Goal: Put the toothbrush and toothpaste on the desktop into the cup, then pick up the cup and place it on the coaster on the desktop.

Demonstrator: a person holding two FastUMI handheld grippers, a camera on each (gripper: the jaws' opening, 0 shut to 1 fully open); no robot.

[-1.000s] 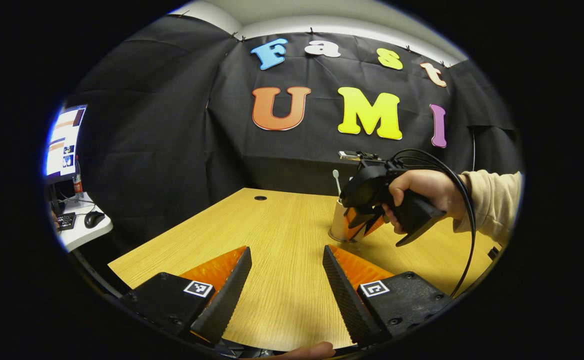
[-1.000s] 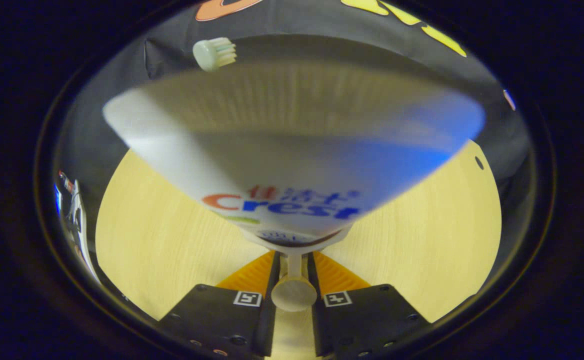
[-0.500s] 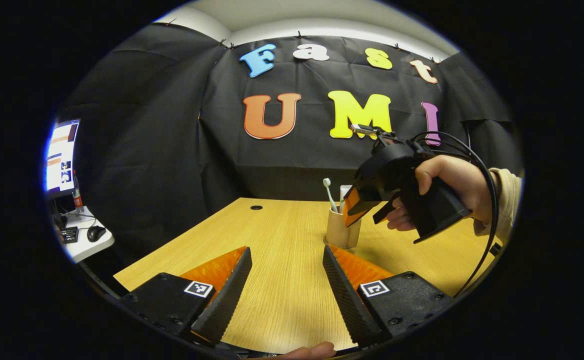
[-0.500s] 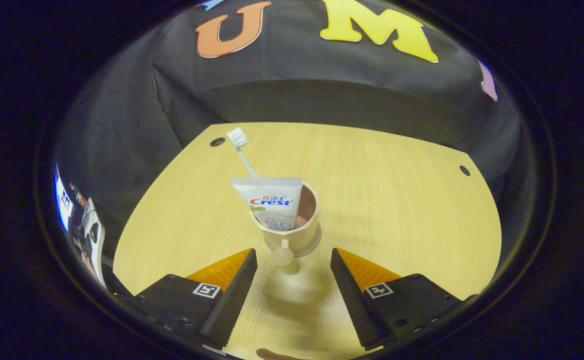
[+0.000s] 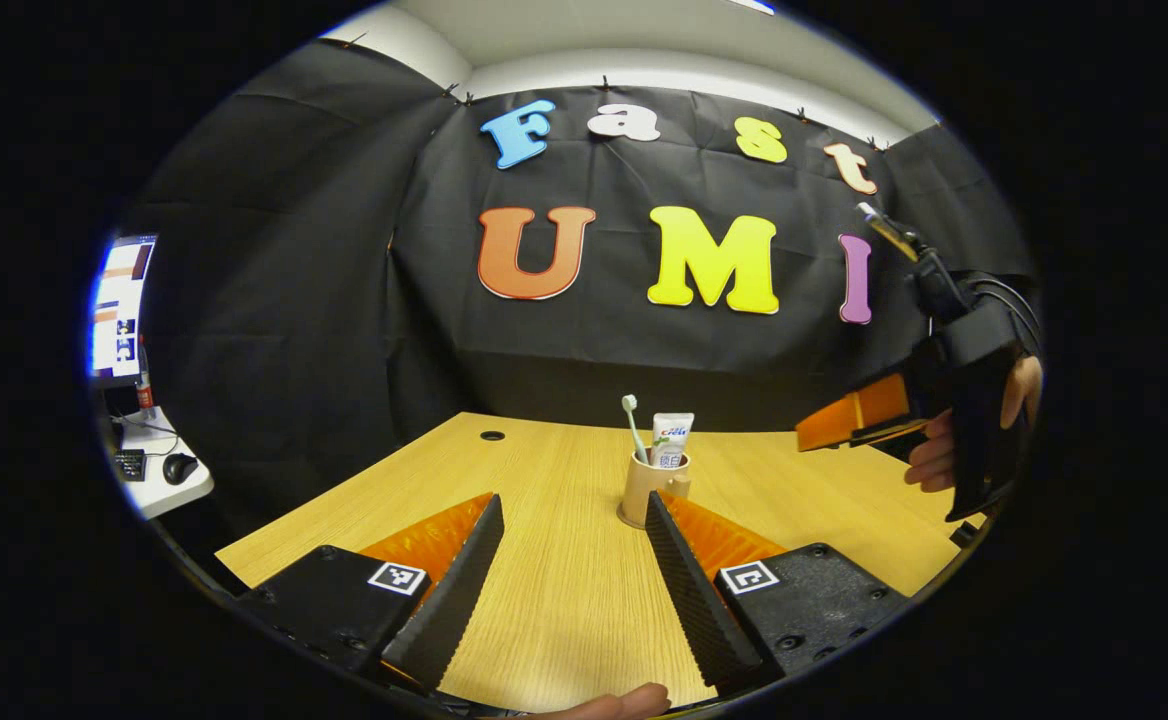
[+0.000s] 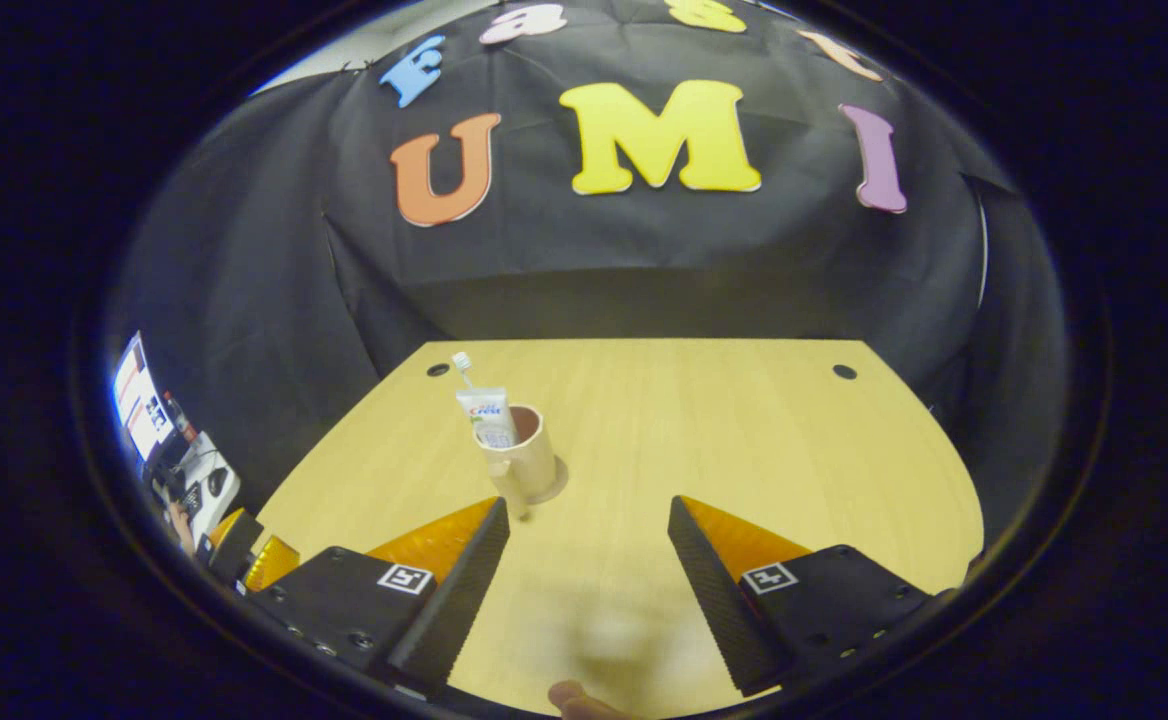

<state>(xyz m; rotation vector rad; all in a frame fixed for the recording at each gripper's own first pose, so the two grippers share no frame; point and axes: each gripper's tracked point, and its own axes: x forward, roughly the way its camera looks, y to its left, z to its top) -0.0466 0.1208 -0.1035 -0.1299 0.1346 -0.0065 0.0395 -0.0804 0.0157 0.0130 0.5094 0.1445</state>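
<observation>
Now cup (image 6: 527,460) loaded, sitting on coaster (image 6: 550,487).
Both claws, left claw (image 5: 569,560) and right claw (image 6: 589,575), hanging open and empty; toothbrush (image 6: 462,364), toothpaste (image 6: 489,416) standing inside; avoid bumping it.

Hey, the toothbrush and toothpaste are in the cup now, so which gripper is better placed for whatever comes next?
Probably neither needs to move. The cup already stands on the coaster. If it needs a nudge, the left gripper sits low, open, facing it; the right gripper hangs high and aside.
</observation>
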